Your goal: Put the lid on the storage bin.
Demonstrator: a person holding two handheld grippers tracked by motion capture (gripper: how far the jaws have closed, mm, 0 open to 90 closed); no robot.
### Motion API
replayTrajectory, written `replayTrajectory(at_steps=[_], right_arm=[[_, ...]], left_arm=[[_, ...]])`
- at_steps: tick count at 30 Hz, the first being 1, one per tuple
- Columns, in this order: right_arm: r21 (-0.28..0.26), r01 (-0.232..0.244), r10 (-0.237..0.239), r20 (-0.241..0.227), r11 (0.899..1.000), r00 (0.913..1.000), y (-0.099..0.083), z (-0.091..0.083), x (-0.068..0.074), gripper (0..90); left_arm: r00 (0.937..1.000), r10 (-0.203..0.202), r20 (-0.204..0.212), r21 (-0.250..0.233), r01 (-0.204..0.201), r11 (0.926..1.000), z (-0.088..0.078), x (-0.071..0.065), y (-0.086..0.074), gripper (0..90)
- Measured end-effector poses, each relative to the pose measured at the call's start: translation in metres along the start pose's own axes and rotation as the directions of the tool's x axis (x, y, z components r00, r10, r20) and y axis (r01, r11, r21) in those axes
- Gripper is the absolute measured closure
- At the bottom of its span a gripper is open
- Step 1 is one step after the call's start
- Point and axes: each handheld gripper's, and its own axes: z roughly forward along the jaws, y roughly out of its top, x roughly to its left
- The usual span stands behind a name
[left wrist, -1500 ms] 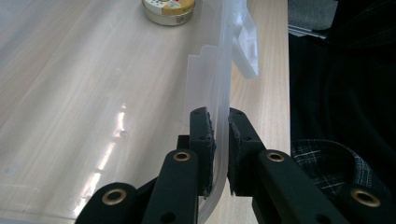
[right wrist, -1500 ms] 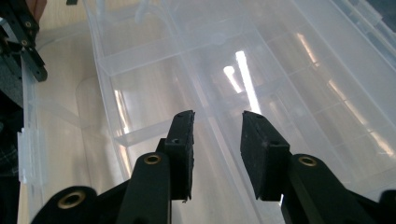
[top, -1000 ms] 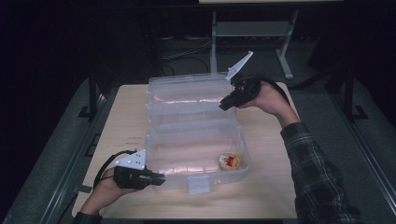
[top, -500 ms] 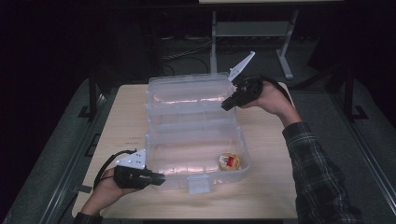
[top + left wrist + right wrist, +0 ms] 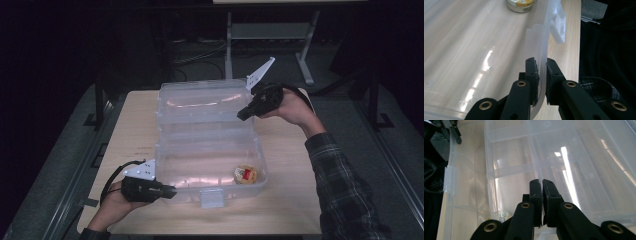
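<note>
At the near edge of the pale wooden table (image 5: 290,200), the left gripper (image 5: 167,190) lies level in the person's left hand (image 5: 112,202), its two black jaws clamped on the front wall of the clear plastic storage box (image 5: 210,155), near the box's front-left corner; in the left gripper view the thin translucent wall runs up between the pads (image 5: 533,71) and both press against it. Just along that same front wall a translucent plastic latch (image 5: 211,197) hangs over the tabletop. Inside the box's lower half, toward its front right corner, sits a small round tin with a yellow and red lid (image 5: 245,174), resting flat on the clear floor and apart from both grippers. Farther back, the box's hinged clear lid (image 5: 202,102) stands open, its inner face divided into compartments, as the right gripper view shows. At the lid's right end, the right gripper (image 5: 242,115) points down and leftward from the person's right hand (image 5: 295,107), whose plaid sleeve (image 5: 340,185) runs back along the table's right side. Its jaws have just been closing and now meet with nothing visible between them.
</note>
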Motion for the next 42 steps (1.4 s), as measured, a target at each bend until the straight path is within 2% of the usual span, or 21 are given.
replayTrajectory(at_steps=[15, 25, 42], right_arm=[[-0.015, 0.039, -0.039, -0.005, 0.999, 0.9992, -0.004, -0.006, 0.016, 88.9], [-0.020, 0.047, -0.047, -0.003, 0.999, 0.9989, -0.010, -0.011, 0.028, 89.4], [-0.039, 0.087, -0.087, -0.001, 0.995, 0.9962, -0.018, -0.015, 0.056, 89.7]], left_arm=[[0.9995, -0.030, 0.006, -0.003, 0.030, 0.9996, 0.000, 0.000, 0.000, 81.3], [0.9992, -0.039, 0.010, 0.000, 0.039, 0.9992, 0.000, 0.000, 0.000, 80.4], [0.9985, -0.052, 0.013, 0.001, 0.052, 0.9986, 0.000, 0.001, 0.000, 79.0]])
